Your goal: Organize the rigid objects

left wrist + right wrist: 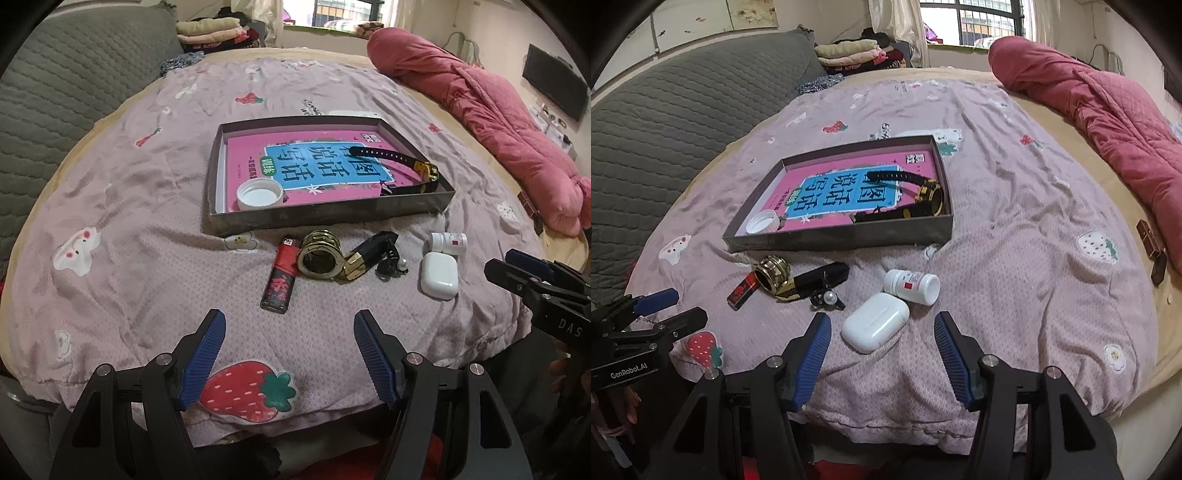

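A shallow grey box (325, 216) (842, 238) lies on the bed, holding a pink book (314, 168), a white cap (259, 194) (761, 222) and a black-and-gold watch (424, 171) (925, 195). In front of it lie a red-black lighter (281, 275) (741, 290), a brass ring (320, 254) (772, 275), a black-gold clip (369, 254) (816, 280), a small black pearl piece (392, 266) (827, 299), a white pill bottle (447, 242) (911, 286) and a white earbud case (439, 275) (875, 326). My left gripper (290, 321) is open just short of the lighter. My right gripper (881, 321) is open just short of the earbud case.
A rolled pink quilt (491, 107) (1108, 110) runs along the bed's right side. A grey padded headboard (66, 92) (676, 99) stands at the left. Folded clothes (210, 31) (849, 51) are stacked at the back. A small brown box (1150, 240) lies by the quilt.
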### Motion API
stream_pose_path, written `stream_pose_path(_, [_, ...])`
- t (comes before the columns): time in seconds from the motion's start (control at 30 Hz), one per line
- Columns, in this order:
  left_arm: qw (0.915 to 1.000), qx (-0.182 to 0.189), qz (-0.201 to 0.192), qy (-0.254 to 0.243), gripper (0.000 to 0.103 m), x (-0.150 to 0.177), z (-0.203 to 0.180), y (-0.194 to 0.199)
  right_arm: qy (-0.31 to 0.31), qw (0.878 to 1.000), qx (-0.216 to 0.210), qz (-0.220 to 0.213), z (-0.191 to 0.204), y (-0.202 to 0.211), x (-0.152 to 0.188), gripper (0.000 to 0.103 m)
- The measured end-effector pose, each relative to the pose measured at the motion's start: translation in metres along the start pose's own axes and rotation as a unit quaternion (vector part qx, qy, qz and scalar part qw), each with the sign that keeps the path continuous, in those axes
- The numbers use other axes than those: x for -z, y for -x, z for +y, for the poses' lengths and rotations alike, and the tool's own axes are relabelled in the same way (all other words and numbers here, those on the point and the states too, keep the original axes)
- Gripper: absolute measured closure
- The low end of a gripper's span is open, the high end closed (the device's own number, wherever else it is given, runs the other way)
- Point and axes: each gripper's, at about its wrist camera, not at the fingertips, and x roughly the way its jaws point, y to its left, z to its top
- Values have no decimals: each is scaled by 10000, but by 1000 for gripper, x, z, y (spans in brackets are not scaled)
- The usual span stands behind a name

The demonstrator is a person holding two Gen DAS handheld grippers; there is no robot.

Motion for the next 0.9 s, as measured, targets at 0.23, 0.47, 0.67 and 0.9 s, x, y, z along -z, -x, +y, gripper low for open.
stream_pose_path(0.23, [10000,35,29,-5,29,1,0,-8,42,9995,-98,292,4,-16,6,45])
stream_pose_path(0.47, [10000,-6,66,74,29,0,5,-16,29,9986,-240,462,7,-26,9,45])
stream_pose_path(0.67, [10000,-59,18,76,29,-6,7,-26,-47,9984,-294,487,5,-28,9,45])
stream_pose_path(0.9, [9996,-252,-107,-31,29,-17,6,-45,-88,9979,-334,547,3,-36,9,45])
